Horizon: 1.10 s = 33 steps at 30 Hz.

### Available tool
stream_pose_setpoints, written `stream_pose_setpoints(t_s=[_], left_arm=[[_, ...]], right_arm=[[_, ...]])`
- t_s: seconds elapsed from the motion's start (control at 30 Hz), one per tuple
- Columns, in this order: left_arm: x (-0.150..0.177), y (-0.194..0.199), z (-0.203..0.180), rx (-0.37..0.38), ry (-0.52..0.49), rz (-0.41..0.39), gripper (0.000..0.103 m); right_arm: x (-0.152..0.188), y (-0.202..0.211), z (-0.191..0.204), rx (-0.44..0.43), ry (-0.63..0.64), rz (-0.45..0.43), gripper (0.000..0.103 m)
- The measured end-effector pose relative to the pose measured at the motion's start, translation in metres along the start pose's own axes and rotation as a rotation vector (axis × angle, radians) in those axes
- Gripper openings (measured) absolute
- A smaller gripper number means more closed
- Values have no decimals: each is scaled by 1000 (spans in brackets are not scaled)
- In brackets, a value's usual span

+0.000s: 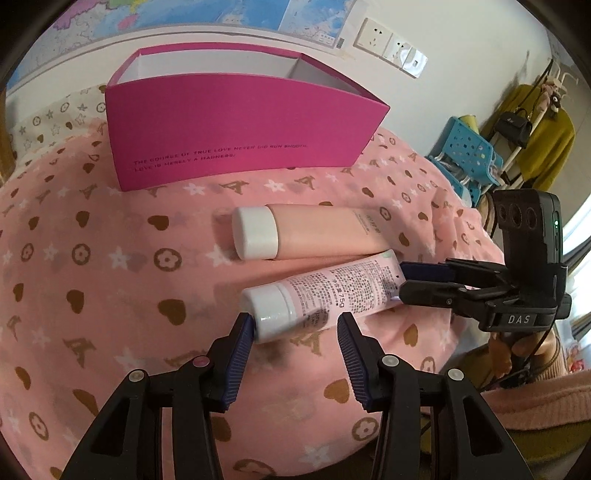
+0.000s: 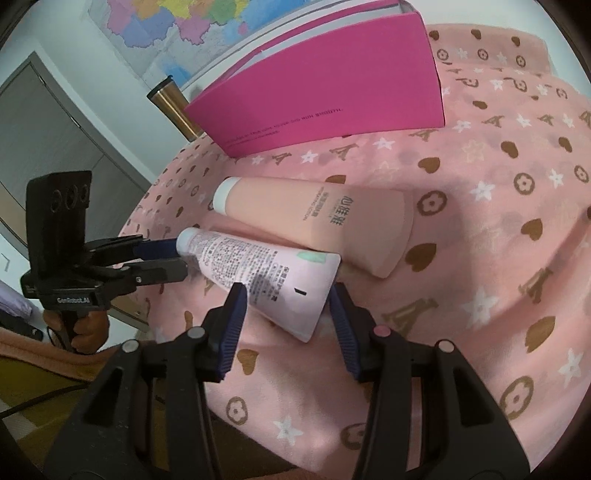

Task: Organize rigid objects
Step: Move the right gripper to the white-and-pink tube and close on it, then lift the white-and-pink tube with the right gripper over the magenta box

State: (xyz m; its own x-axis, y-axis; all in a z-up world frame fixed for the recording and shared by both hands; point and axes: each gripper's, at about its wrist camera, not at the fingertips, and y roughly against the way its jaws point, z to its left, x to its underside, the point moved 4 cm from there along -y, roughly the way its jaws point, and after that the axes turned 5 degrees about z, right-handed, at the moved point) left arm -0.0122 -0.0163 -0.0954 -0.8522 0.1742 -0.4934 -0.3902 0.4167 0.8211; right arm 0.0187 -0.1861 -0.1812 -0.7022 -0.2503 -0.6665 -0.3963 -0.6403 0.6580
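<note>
A small pale pink tube (image 1: pixel 321 291) with a white cap lies on the pink patterned cloth (image 1: pixel 110 258). A larger peach tube (image 1: pixel 314 230) with a white cap lies just behind it. An open magenta box (image 1: pixel 236 122) stands further back. My left gripper (image 1: pixel 295 326) is open, its jaws on either side of the small tube's cap end. My right gripper (image 2: pixel 286 295) is open, its jaws on either side of the small tube's (image 2: pixel 258 269) flat crimped end. The peach tube (image 2: pixel 317 221) and the box (image 2: pixel 332 85) also show in the right wrist view.
A gold and black tumbler (image 2: pixel 173 107) stands left of the box. A blue plastic rack (image 1: pixel 469 151) and a clothes stand with a yellow garment (image 1: pixel 543 136) are off the right side. A map (image 1: pixel 184 14) hangs on the wall.
</note>
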Motion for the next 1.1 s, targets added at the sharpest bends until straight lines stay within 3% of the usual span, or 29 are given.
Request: stream_pose_setpoints(t_s=[1.1], left_arm=[[-54, 21, -27, -43, -73, -148, 47]], right_arm=[[-31, 29, -11, 74, 12, -130, 50]])
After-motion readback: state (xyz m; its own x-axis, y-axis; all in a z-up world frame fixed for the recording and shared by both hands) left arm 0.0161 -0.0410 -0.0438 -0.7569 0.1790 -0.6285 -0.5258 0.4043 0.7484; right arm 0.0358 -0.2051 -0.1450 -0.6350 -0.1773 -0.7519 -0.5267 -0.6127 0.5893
